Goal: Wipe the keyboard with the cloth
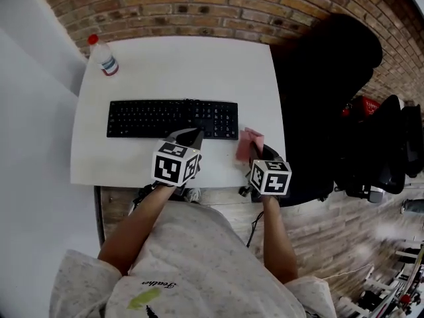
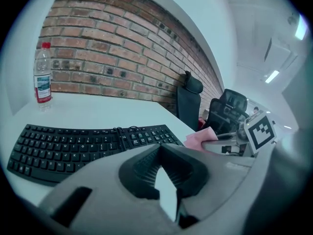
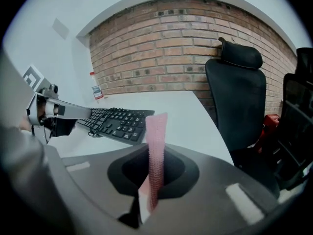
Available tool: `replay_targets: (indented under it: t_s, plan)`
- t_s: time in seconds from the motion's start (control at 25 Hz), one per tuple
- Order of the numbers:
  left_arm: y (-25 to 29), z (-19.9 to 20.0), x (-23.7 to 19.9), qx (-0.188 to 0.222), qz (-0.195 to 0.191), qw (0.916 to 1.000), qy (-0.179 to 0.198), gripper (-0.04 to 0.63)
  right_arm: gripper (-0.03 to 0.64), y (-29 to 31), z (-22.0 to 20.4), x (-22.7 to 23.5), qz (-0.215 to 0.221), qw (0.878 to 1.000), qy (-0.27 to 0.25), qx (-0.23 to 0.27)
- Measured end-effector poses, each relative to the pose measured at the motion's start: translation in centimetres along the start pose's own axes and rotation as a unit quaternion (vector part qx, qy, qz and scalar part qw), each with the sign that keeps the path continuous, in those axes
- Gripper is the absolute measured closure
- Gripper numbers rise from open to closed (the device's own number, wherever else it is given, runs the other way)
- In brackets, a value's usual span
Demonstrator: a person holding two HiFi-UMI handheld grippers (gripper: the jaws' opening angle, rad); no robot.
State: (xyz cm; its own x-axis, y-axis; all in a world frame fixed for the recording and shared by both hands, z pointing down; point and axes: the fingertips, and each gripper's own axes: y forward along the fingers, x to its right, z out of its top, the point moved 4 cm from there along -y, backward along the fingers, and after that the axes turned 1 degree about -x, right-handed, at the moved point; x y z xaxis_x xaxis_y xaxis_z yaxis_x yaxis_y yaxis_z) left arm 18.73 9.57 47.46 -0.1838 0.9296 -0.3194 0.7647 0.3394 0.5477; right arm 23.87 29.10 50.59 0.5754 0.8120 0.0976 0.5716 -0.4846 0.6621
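I can read nothing for certain here. My shirt [image 1: 192, 257] carries a cursive word that I cannot make out. The label on the bottle [image 2: 43, 75] and the legends on the keyboard [image 1: 172, 118] are too small.

A water bottle [image 1: 104, 57] stands on the white table [image 1: 199, 65], a black chair [image 1: 324, 78] beside it.

My remote look: operator's kit
Pale speckled short-sleeved shirt [image 1: 199, 250], script print; left tongs [image 1: 192, 135], right tongs [image 1: 254, 154] grey, black-and-white marker cubes [image 1: 175, 164].
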Motion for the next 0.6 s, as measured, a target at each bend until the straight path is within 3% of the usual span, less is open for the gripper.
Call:
replay_targets:
  t_s: [0.36,0.6]
  plan:
    - [-1.1,0.1,-1.8,0.013,0.023,0.9995,-0.015,0.601,0.594,1.9,1.2,-1.2,0.013,0.999,0.052,-0.001]
    - [-1.5,0.5,-3.2,0.020,0.035,0.9988,-0.028,0.601,0.594,3.0,2.5,-1.5,0.022,0.998,0.052,0.001]
